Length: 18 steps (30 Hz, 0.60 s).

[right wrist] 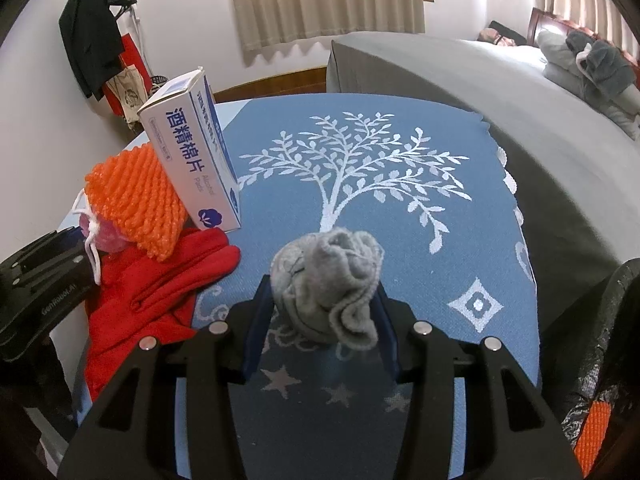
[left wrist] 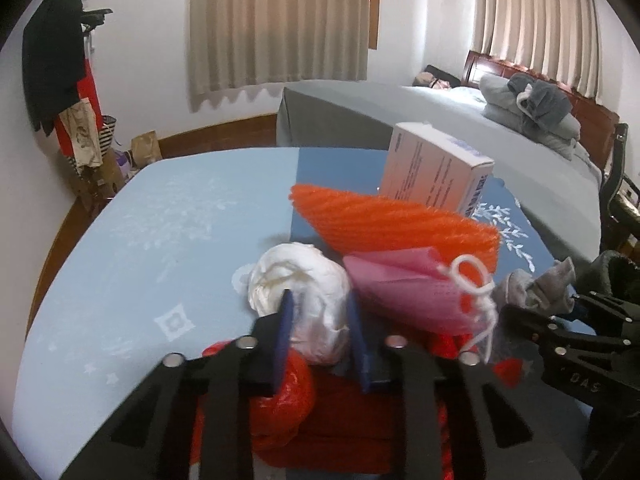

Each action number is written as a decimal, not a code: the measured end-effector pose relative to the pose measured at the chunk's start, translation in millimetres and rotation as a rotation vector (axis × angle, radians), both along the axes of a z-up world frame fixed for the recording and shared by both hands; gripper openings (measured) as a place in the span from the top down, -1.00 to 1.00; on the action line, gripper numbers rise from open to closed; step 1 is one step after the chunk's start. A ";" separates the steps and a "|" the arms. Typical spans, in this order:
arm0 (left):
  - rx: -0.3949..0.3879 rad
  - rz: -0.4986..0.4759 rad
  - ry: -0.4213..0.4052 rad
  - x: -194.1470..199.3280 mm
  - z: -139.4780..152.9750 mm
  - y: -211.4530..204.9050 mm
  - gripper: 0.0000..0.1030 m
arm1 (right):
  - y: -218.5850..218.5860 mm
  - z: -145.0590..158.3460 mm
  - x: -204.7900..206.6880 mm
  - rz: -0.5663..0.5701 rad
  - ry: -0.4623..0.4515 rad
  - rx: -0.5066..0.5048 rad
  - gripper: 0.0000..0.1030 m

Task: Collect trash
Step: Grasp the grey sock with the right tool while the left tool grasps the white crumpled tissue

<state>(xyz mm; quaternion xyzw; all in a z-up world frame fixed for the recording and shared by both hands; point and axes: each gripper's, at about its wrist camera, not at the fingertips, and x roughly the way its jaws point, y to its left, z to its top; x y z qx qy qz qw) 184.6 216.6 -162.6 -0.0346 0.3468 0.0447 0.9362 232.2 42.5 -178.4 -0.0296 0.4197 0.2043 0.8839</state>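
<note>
Left gripper around crumpled white tissue ball, knitted grey sock between right gripper fingers.

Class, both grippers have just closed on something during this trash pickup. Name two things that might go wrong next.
1. The right gripper holds a gray sock, probably clothing rather than trash, so it may be binned by mistake.
2. Lifting the white wad in the left gripper might snag the pink mask touching it.

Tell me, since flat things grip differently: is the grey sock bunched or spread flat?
Bunched: the grey sock sits as a crumpled ball between the right gripper fingers.
</note>
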 end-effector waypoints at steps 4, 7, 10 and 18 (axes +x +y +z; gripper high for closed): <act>-0.019 0.014 -0.037 -6.5 6.6 3.8 0.79 | -0.8 0.6 -0.2 -0.001 -0.006 0.009 0.12; -0.017 0.015 -0.052 -11.0 11.4 4.3 0.81 | -2.8 2.6 -2.3 -0.008 -0.017 0.019 0.12; -0.012 0.010 -0.038 -10.1 9.3 3.3 0.80 | -3.4 2.0 -2.7 -0.012 -0.015 0.022 0.12; 0.015 -0.005 0.031 7.2 -1.4 -5.8 0.14 | -2.4 1.3 -1.3 -0.009 0.000 0.023 0.12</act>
